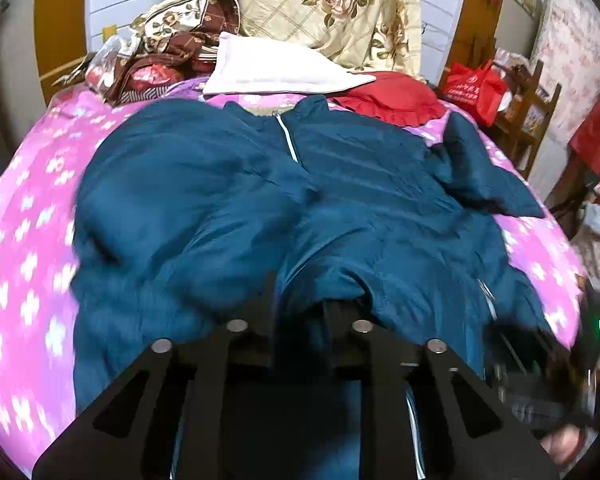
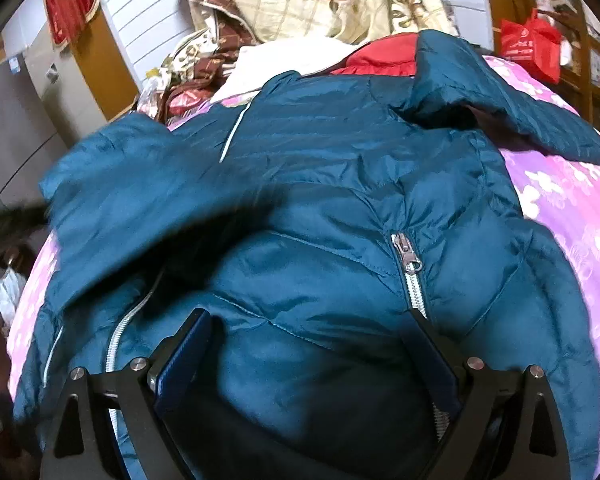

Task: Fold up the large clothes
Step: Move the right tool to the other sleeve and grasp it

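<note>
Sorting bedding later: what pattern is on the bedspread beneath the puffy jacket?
The bedspread is pink-purple with white flowers, clearest in the left wrist view.

I see a teal quilted puffer jacket point(image 1: 228, 200) lying rumpled, front up, on the pink flowered bed point(image 1: 28, 216), its white zipper point(image 2: 414, 292) partly open, one sleeve point(image 1: 476, 172) splayed right.

Home bedroom | bed with pink flowered sheet point(image 1: 28, 208) fills the near view | rose-print quilt point(image 1: 332, 4) and white pillow point(image 1: 268, 68) piled at far headboard | red shopping bag point(image 1: 476, 88) on wooden shelf, far right
</note>
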